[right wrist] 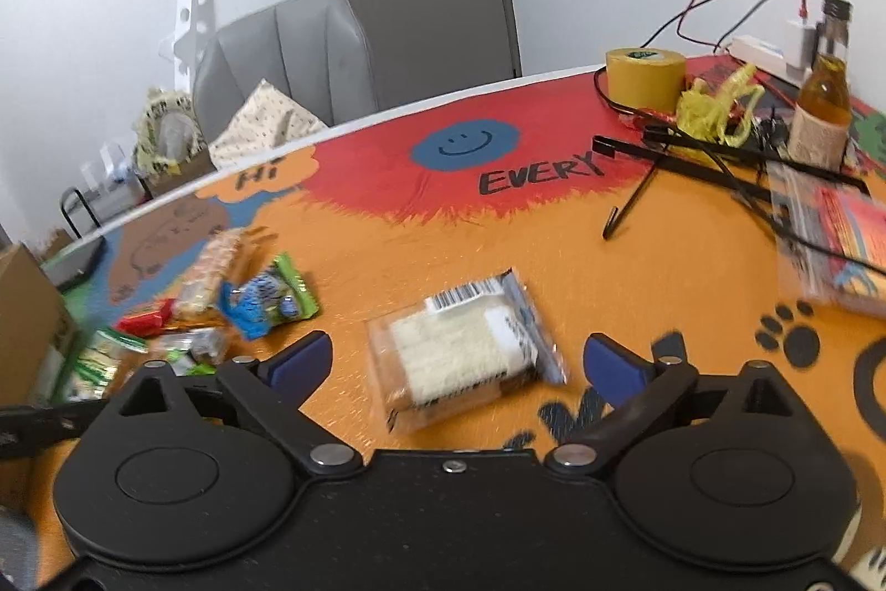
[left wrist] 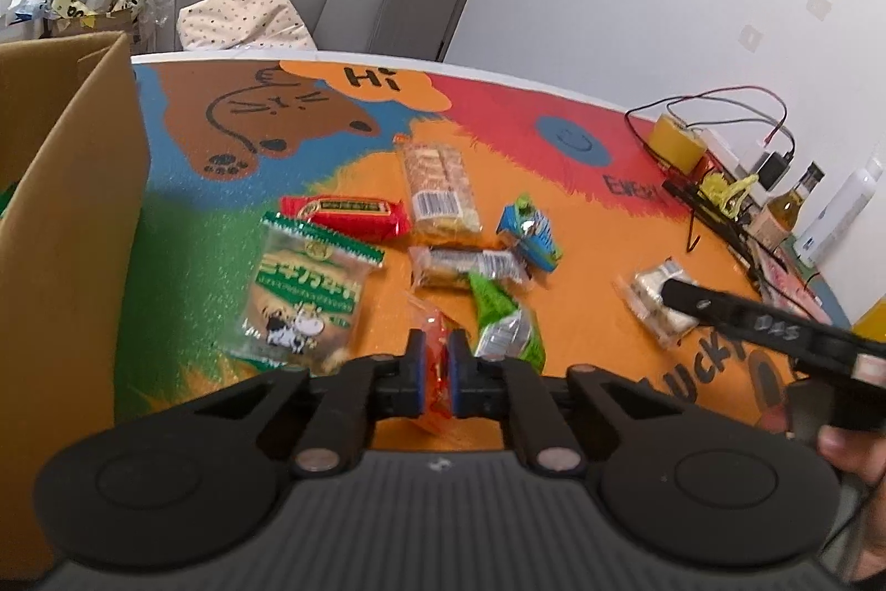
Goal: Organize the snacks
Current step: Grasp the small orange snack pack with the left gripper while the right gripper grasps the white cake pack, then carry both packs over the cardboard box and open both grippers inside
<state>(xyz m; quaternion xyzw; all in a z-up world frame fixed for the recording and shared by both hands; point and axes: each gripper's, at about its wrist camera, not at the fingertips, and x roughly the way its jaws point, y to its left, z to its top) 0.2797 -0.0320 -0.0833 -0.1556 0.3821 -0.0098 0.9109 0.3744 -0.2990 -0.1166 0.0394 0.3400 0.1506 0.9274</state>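
While the left hand-held gripper [left wrist: 436, 358] pinches an orange packet [left wrist: 434, 342], the right hand-held gripper [right wrist: 457, 361], spread wide, flanks a clear-wrapped snack [right wrist: 459, 347].

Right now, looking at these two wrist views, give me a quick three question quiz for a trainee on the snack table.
1. True or false: the left gripper is shut on the orange snack packet.
2. What lies between the right gripper's open jaws: A the clear wrapped white cake, B a red bar, C the tape roll?
3. Which side of the left wrist view shows the cardboard box?

Key: 1 true; 2 A; 3 left.
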